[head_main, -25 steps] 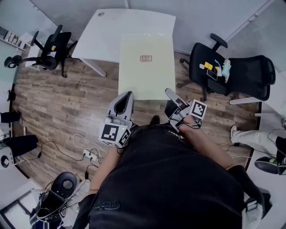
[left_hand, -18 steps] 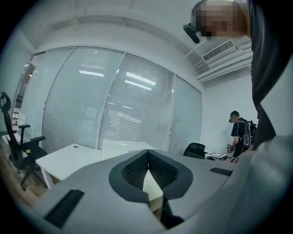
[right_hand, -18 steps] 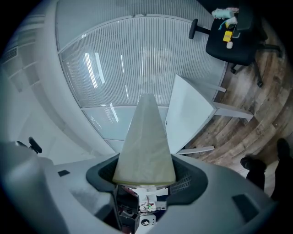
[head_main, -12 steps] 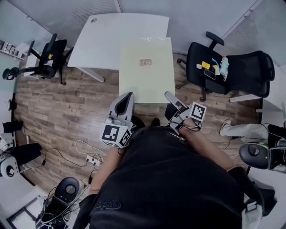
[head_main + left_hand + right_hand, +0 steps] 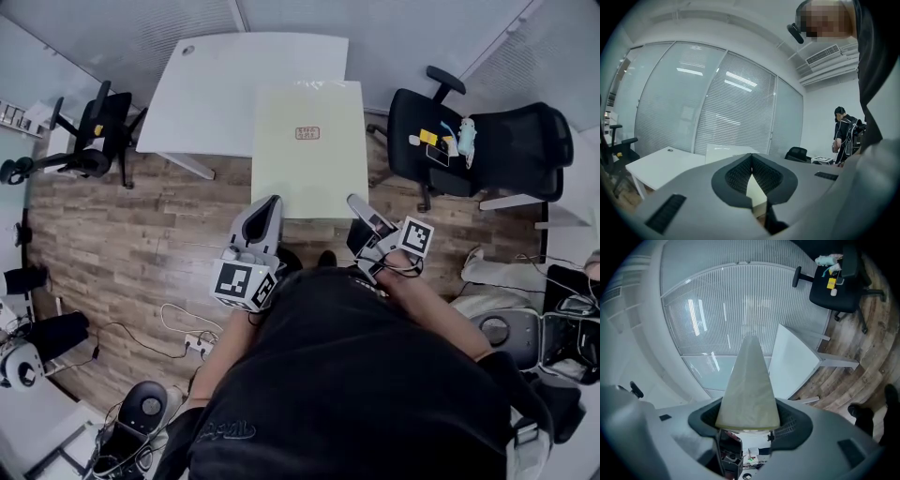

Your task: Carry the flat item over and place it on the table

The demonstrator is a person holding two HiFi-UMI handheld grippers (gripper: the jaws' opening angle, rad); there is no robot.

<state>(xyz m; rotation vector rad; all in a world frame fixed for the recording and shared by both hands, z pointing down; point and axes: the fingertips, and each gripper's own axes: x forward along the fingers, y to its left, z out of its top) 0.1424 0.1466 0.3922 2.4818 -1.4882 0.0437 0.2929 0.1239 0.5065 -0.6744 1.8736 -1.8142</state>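
Noting the grips first. Right gripper (image 5: 747, 414): rolled onto its side, jaws set wide, and the wrapped side face of the flat item (image 5: 307, 159) fills the gap between them. I read this as a firm clamp on the near right corner.

Left gripper (image 5: 751, 158): jaw tips meet, nothing thick between them. It lies over the near left corner, and pale slab shows through the gap below the tips. I cannot tell whether it pinches the wrapping or only steadies the corner.

Item: a pale yellowish slab with a small reddish label mid-face. It is held roughly level, clear of the wooden floor (image 5: 141, 225), and its long side points away from the person.

Beyond it, the far end overlaps the near edge of the white table (image 5: 211, 94) in the head view. The slab rides higher than the tabletop, so the true overlap may be less. A black office chair (image 5: 441, 131) stands beside the table on the right.

Progress, as judged: pick-up is done and the carry is well along. Remaining steps are to bring the slab fully over the tabletop, lower it flat, then release and withdraw.
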